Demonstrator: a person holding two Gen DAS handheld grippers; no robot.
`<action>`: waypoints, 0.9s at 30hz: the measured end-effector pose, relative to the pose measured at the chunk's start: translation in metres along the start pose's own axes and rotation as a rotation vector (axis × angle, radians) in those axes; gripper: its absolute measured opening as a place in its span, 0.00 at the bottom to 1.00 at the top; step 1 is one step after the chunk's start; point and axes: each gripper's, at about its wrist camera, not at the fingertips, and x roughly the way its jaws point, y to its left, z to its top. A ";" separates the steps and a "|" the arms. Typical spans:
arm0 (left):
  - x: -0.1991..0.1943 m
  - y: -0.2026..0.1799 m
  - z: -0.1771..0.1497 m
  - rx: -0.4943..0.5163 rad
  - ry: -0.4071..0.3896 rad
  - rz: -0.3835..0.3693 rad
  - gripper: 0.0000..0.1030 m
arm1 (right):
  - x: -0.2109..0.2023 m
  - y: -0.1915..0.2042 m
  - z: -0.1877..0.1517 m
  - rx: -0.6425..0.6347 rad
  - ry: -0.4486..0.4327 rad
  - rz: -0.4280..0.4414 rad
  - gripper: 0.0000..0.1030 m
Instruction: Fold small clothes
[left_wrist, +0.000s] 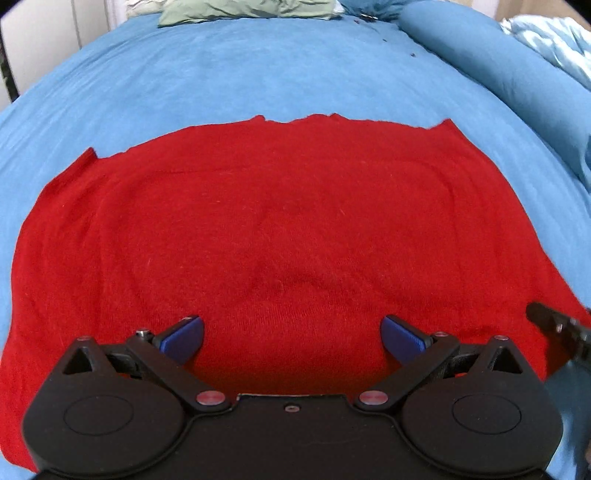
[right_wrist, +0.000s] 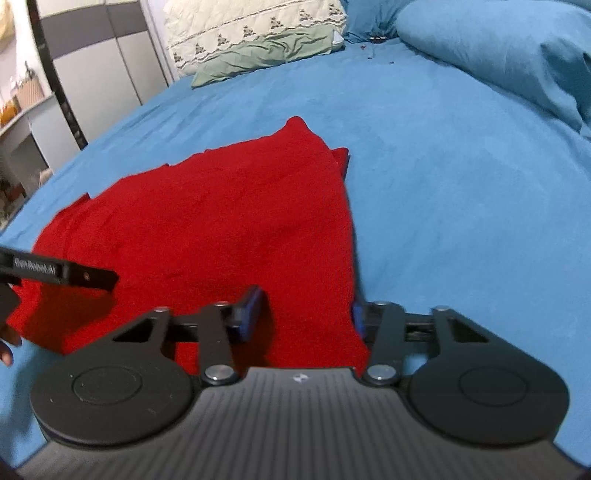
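A red knitted garment (left_wrist: 280, 221) lies flat on the blue bed sheet (left_wrist: 258, 74), folded into a rough rectangle. My left gripper (left_wrist: 291, 338) is open, its blue pads wide apart just above the garment's near edge. The garment also shows in the right wrist view (right_wrist: 229, 236). My right gripper (right_wrist: 308, 314) is open, its jaws straddling the garment's near right corner; its right pad is partly hidden behind the cloth edge. The tip of the right gripper shows at the right edge of the left wrist view (left_wrist: 557, 325). The left gripper shows at the left of the right wrist view (right_wrist: 62, 273).
A green and cream pillow (right_wrist: 258, 40) lies at the head of the bed. A rolled blue duvet (right_wrist: 498, 55) runs along the right side. A grey wardrobe (right_wrist: 103, 55) and a shelf (right_wrist: 18, 107) stand left of the bed.
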 end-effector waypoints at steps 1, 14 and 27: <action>-0.002 0.000 -0.001 0.004 -0.002 0.000 1.00 | 0.000 -0.001 0.000 0.021 0.000 0.001 0.35; -0.091 0.071 -0.002 -0.005 -0.219 0.136 1.00 | -0.061 0.102 0.097 0.105 -0.140 0.296 0.25; -0.109 0.164 -0.097 -0.094 -0.201 0.039 1.00 | 0.064 0.322 0.010 -0.195 0.244 0.494 0.21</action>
